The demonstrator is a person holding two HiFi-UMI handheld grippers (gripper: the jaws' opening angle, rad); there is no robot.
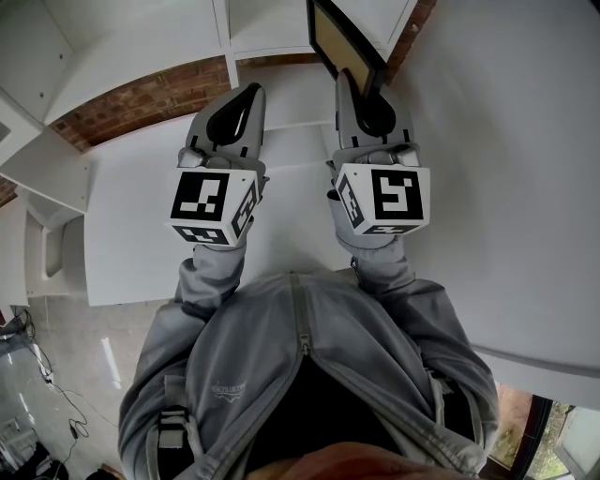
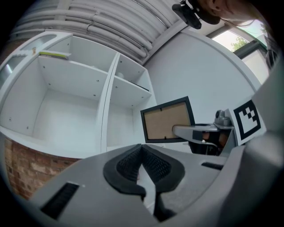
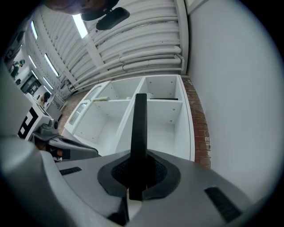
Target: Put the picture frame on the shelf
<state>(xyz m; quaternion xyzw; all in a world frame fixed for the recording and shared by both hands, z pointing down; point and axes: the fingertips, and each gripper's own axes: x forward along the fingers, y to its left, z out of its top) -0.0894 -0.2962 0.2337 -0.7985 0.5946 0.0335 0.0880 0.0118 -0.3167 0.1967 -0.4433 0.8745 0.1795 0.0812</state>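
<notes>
The picture frame [image 1: 343, 36], black-edged with a brown panel, is held up in front of the white shelf unit [image 1: 262, 23]. My right gripper [image 1: 362, 89] is shut on its lower edge. In the right gripper view the frame [image 3: 140, 128] stands edge-on as a thin black bar rising from between the closed pads, in line with the shelf's middle divider [image 3: 128, 116]. From the left gripper view the frame's brown face [image 2: 167, 120] shows with the right gripper's finger [image 2: 191, 131] across it. My left gripper [image 1: 246, 98] is shut and holds nothing, level with the right one and to its left.
The shelf unit [image 2: 80, 95] has several open white compartments; a flat yellow-green thing [image 2: 53, 55] lies on an upper board. Red brick [image 1: 141, 98] borders the unit. A plain white wall [image 1: 506, 141] runs along the right.
</notes>
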